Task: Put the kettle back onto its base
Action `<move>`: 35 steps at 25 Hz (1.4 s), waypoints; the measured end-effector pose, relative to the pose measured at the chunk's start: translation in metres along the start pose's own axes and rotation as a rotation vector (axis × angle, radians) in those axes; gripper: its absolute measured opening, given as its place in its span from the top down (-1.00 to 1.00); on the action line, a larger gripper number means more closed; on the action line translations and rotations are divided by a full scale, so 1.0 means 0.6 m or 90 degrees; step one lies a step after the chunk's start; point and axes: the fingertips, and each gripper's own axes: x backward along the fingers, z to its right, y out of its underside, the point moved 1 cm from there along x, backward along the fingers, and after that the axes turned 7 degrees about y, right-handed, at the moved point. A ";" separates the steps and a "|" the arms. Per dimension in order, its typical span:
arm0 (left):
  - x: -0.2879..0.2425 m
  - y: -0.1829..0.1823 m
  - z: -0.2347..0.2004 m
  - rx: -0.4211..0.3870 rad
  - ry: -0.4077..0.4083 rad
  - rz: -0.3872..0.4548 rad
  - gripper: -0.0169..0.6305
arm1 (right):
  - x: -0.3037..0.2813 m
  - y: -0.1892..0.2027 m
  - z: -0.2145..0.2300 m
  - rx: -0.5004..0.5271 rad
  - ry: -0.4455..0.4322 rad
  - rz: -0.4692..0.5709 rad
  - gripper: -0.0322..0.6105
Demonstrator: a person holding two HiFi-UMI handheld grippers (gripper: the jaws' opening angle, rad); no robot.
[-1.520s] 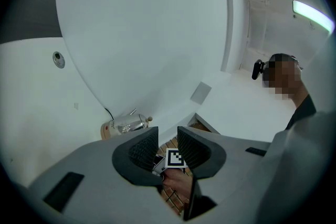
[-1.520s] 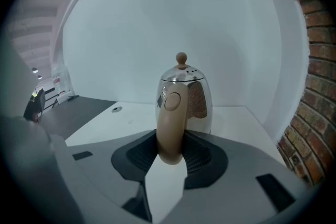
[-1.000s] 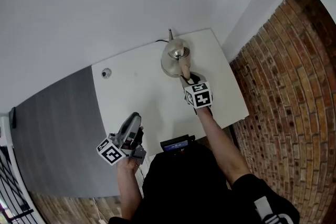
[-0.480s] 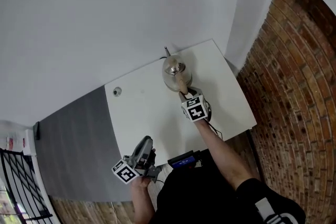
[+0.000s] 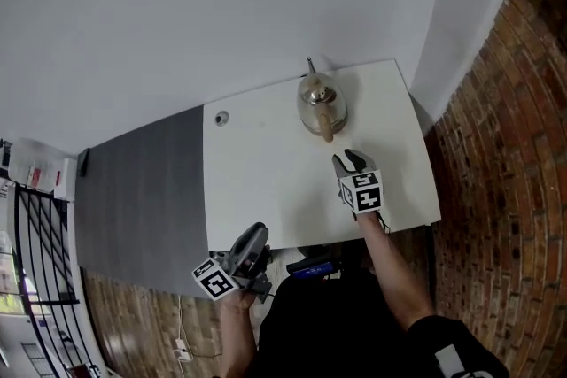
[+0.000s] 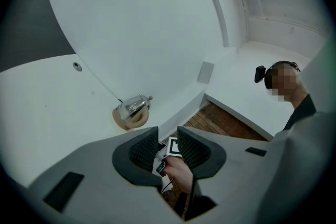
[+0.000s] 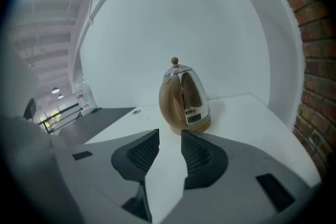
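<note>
The kettle [image 5: 321, 102], shiny metal with a tan handle and knob, stands upright on its round tan base [image 7: 206, 124] at the far side of the white table [image 5: 266, 173]. My right gripper [image 5: 347, 162] hovers over the table a short way in front of the kettle's handle. It is open, with only bare tabletop between its jaws [image 7: 169, 139]. In its view the kettle [image 7: 184, 99] is straight ahead, apart from the fingers. My left gripper [image 5: 257, 235] is at the table's near edge, open and holding nothing [image 6: 168, 136]. Its view has the kettle [image 6: 132, 109] further off.
A round grommet [image 5: 221, 117] sits in the table's far left corner, and a thin cable runs behind the kettle. A grey surface [image 5: 142, 181] adjoins the table on the left. A brick wall [image 5: 496, 146] stands to the right. A dark device [image 5: 310, 266] is by my waist.
My right gripper has drawn back from the kettle's handle toward the near edge of the table. The left gripper has shifted along the near edge. The kettle stays put.
</note>
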 end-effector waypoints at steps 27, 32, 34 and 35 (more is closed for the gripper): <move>0.102 0.120 0.099 0.056 0.187 -0.087 0.59 | 0.516 0.132 -0.135 -0.378 -0.144 0.183 0.77; 0.126 0.193 0.133 0.100 0.242 -0.089 0.59 | 0.617 0.174 -0.189 -0.331 -0.109 0.170 0.85; 0.139 0.203 0.147 0.109 0.257 -0.087 0.59 | 0.640 0.178 -0.197 -0.320 -0.098 0.171 0.85; 0.145 0.201 0.151 0.109 0.263 -0.083 0.59 | 0.643 0.173 -0.200 -0.315 -0.096 0.174 0.85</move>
